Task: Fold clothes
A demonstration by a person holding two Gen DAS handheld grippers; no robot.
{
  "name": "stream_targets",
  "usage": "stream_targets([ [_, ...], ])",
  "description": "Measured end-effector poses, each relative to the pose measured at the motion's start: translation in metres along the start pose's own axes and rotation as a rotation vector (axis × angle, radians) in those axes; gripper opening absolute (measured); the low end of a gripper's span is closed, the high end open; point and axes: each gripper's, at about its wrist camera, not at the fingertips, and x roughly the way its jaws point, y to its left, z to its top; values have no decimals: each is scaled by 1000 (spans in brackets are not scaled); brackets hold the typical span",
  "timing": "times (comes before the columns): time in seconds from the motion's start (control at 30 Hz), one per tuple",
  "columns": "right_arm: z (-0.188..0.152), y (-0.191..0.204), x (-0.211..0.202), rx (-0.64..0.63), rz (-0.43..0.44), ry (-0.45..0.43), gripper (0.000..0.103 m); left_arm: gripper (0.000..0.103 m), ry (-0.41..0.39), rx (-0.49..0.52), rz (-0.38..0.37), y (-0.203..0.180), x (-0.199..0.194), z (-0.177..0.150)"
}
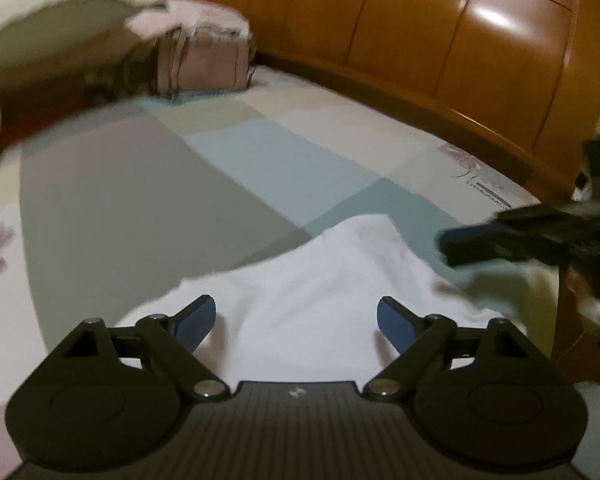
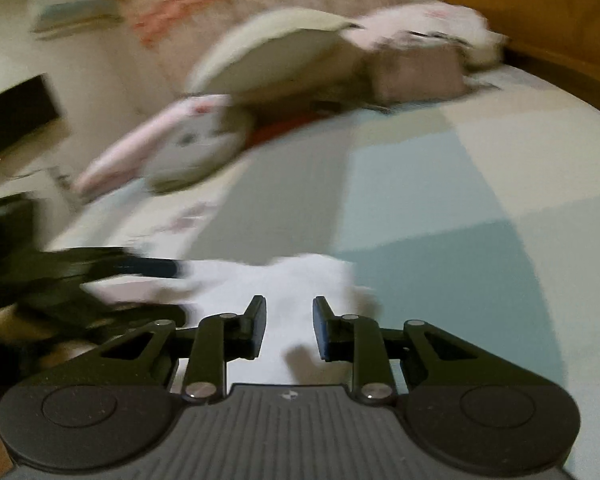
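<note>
Pastel checked sheets covered the bed (image 1: 228,184), with a wooden headboard (image 1: 440,48) across the upper right of the frame. Low in the centre lay a rumpled white garment (image 1: 300,280). Over it the left tool (image 1: 296,320) stood spread wide, holding nothing. The right tool (image 2: 290,328) stood narrowly parted above the same cloth, its pads not pressing it. Blurred plush toys (image 2: 188,140) sat upper left.

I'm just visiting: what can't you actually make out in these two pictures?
- White garment: its near part is hidden under the left gripper in the left wrist view, so its type is unclear.
- Plush rabbit: motion blur in the right wrist view.
- Right gripper: no grip visible between its fingers.
</note>
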Motion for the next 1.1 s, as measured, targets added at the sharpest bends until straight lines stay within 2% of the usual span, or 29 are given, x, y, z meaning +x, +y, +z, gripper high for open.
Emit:
stream_targets([
  [0.03,-2,8,-1,-24,31,12,31,88,6,-21,-14,6,2,1],
  [0.1,-12,19,3,-80,55,65,32,88,16,-52,30,16,14,-1],
  [0.2,-31,17,12,-123,-50,143,26,87,3,-91,56,23,14,7],
  [0.27,-32,16,-3,-95,-78,111,27,87,-35,-80,41,18,0,11],
  [0.3,-30,21,-11,-116,-120,96,29,87,-50,-61,34,14,-9,12],
  [0.37,-26,36,-28,-147,-145,66,30,88,-66,3,16,2,-27,11],
  [0.5,-35,66,-31,-223,-82,87,30,88,-56,55,-75,-21,-52,-5],
  [0.57,-49,74,-20,-275,-120,145,30,89,-26,38,-123,-27,-52,-18],
  [0.63,-60,72,-12,-285,-185,193,25,89,16,23,-154,-31,-48,-34],
  [0.7,-64,74,-19,-259,-206,199,26,87,116,-1,-114,-28,-31,-42],
  [0.73,-64,78,-26,-251,-204,192,29,87,116,-10,-103,-26,-32,-40],
  [0.83,-66,106,-46,-294,-163,162,31,89,57,-50,-108,-18,-49,-27],
  [0.9,-66,128,-43,-321,-126,162,31,91,2,-47,-83,-16,-65,-16],
  [1.03,-71,168,-24,-381,-77,187,31,91,-42,25,35,-27,-89,-15],
  [1.1,-71,181,-9,-387,-55,186,31,92,-34,37,54,-28,-93,-22],
])
